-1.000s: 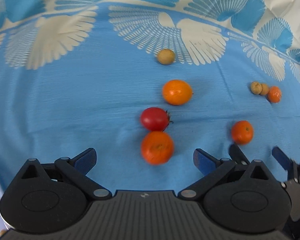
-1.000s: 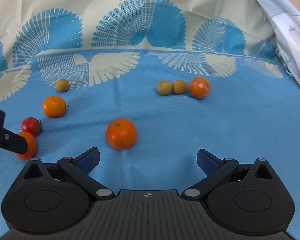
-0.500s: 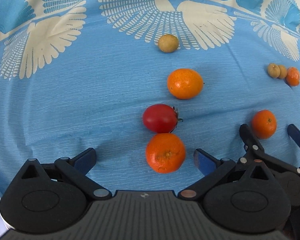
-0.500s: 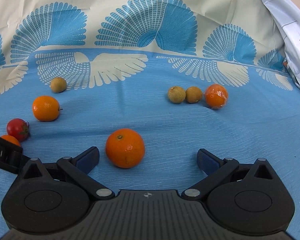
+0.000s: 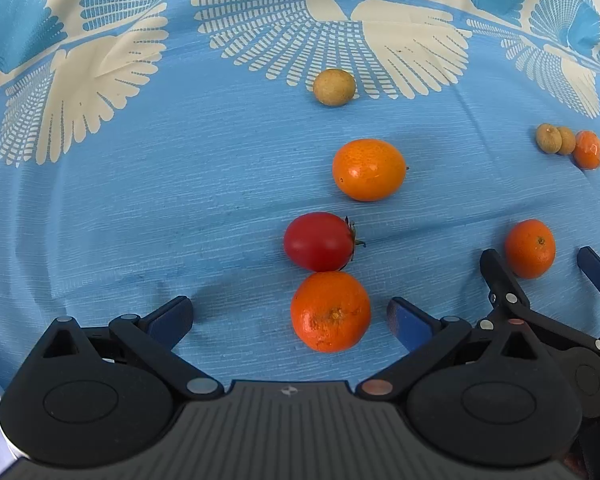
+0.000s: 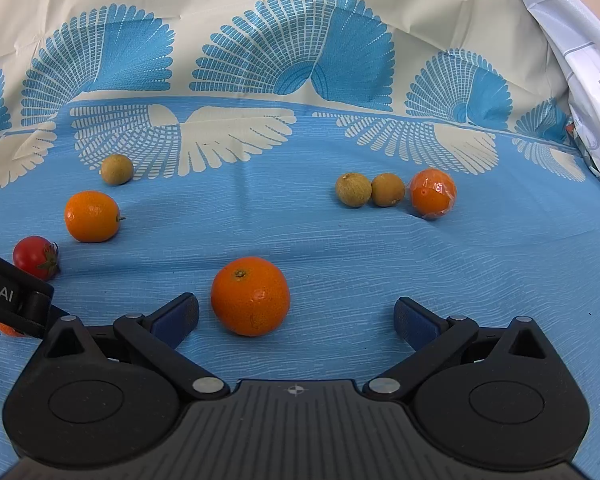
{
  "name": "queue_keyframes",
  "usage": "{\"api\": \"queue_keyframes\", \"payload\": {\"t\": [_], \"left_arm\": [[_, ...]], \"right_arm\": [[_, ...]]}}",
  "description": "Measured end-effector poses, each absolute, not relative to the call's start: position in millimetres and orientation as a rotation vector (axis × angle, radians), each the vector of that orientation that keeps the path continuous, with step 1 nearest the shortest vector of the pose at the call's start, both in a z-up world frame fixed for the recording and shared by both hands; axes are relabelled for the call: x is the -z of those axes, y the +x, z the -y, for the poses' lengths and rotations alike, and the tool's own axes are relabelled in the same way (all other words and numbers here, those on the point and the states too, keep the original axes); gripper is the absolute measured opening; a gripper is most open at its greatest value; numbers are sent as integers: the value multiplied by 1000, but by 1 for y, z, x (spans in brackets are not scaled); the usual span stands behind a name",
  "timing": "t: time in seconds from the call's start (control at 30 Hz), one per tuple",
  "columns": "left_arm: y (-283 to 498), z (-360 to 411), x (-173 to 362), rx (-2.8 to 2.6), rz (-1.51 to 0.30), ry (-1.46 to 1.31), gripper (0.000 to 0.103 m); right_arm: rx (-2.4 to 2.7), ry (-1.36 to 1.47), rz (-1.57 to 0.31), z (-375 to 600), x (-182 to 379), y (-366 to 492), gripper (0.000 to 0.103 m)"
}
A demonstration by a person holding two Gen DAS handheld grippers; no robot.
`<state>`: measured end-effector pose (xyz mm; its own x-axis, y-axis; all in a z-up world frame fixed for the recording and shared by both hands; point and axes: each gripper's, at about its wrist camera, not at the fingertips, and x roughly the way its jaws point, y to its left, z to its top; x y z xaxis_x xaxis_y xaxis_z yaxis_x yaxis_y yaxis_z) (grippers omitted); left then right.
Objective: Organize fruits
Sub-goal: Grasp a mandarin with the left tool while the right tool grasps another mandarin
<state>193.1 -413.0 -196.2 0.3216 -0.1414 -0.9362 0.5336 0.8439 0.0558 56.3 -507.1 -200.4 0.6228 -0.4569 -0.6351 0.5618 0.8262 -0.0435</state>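
Note:
Fruits lie on a blue patterned cloth (image 5: 140, 200). In the left wrist view my open left gripper (image 5: 290, 316) straddles a mandarin (image 5: 331, 311), with a red tomato (image 5: 318, 241) touching it behind, then an orange kumquat-like fruit (image 5: 369, 169) and a brown longan (image 5: 334, 87). My right gripper (image 6: 296, 316) is open with another mandarin (image 6: 251, 295) between its fingers, nearer the left finger; it also shows in the left wrist view (image 5: 530, 248). Two longans (image 6: 353, 189) (image 6: 387, 189) and a plastic-wrapped orange (image 6: 433, 193) lie together farther back.
A white patterned plastic sheet (image 6: 584, 60) hangs at the right edge. The cream part of the cloth (image 6: 260, 0) rises at the back. The left gripper's body (image 6: 8, 296) enters the right wrist view at the left, hiding most of the nearest mandarin.
Both grippers have moved forward and lower toward the fruits. Each mandarin now sits closer, between the open fingers. No fruit has moved.

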Motion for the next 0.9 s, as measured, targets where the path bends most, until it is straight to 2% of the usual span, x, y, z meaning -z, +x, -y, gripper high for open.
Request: {"api": "queue_keyframes", "payload": {"t": [0.07, 0.13, 0.2, 0.27, 0.3, 0.33, 0.37, 0.4, 0.67, 0.9], "left_arm": [[194, 414, 193, 451, -1174, 395, 102], [191, 413, 184, 490, -1149, 408, 85], [192, 413, 178, 507, -1138, 405, 81], [192, 412, 180, 525, -1156, 384, 63], [193, 412, 182, 537, -1176, 379, 49], [191, 410, 181, 533, -1164, 378, 40], [188, 409, 179, 536, -1153, 378, 40], [186, 408, 177, 535, -1153, 379, 40], [163, 366, 138, 504, -1136, 322, 40], [119, 282, 86, 442, -1189, 296, 40]], "right_arm": [[588, 164, -682, 507, 201, 56, 102], [591, 155, -686, 506, 199, 57, 102], [594, 136, -696, 503, 198, 59, 102], [598, 118, -697, 502, 198, 59, 102], [600, 114, -696, 501, 198, 59, 100], [590, 120, -693, 501, 198, 58, 87], [564, 146, -684, 502, 196, 57, 75], [553, 157, -671, 502, 192, 55, 35], [564, 180, -595, 502, 172, 32, 37], [491, 122, -583, 456, 112, -24, 37]]}}
